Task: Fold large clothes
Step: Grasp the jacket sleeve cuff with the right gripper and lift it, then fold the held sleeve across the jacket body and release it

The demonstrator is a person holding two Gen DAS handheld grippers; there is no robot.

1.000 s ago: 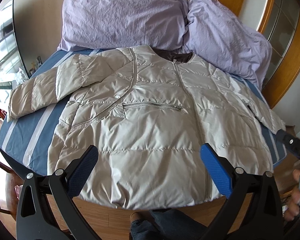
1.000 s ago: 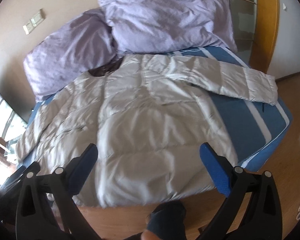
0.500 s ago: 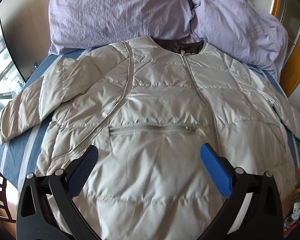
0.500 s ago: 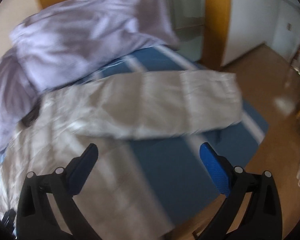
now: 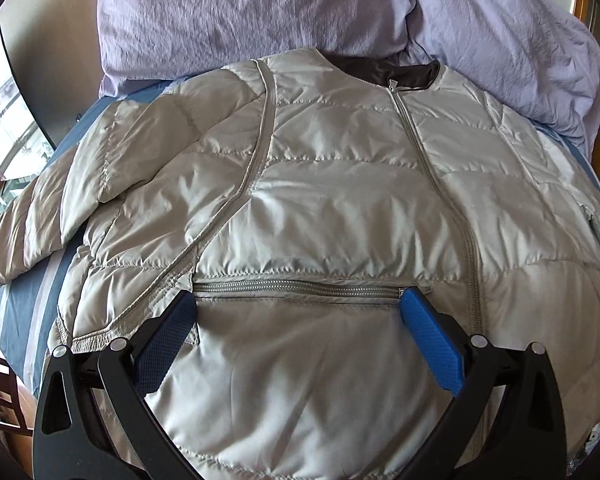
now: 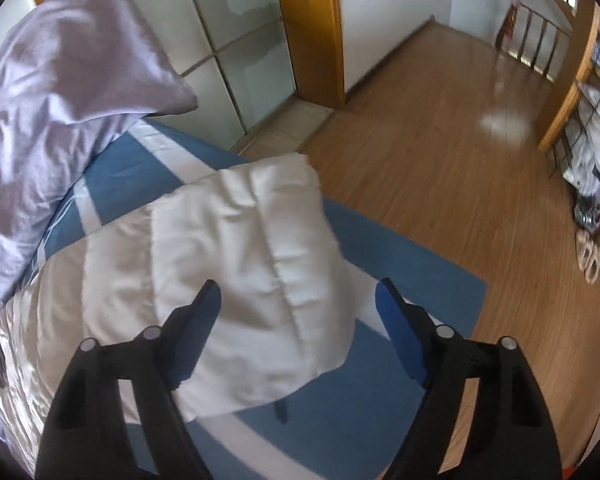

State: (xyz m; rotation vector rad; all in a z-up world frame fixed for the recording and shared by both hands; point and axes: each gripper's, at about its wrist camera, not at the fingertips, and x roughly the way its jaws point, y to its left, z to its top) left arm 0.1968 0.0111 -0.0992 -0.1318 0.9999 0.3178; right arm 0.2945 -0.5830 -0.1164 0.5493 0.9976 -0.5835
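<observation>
A silver-grey quilted jacket (image 5: 340, 208) lies front up on the blue striped bed (image 5: 24, 312), collar toward the pillows. Its one sleeve (image 5: 52, 208) stretches out to the left. My left gripper (image 5: 296, 304) hangs open over the lower front, its blue pads either side of the chest pocket zip (image 5: 296, 291). In the right wrist view the other sleeve (image 6: 252, 264) lies across the bed toward the corner. My right gripper (image 6: 298, 294) is above the sleeve's cuff end; its jaws are closing with the sleeve between them, and the pads are apart from the cloth.
Two lilac pillows (image 5: 252, 12) (image 6: 52, 88) lie at the head of the bed. Beyond the bed corner (image 6: 472, 292) is wooden floor (image 6: 440, 152), a frosted glass door (image 6: 236, 48) and cluttered shelves (image 6: 596, 128) at far right.
My left gripper came lower and closer over the jacket's front. The right gripper swung right from the jacket body to the outstretched sleeve's end and its jaws have narrowed.
</observation>
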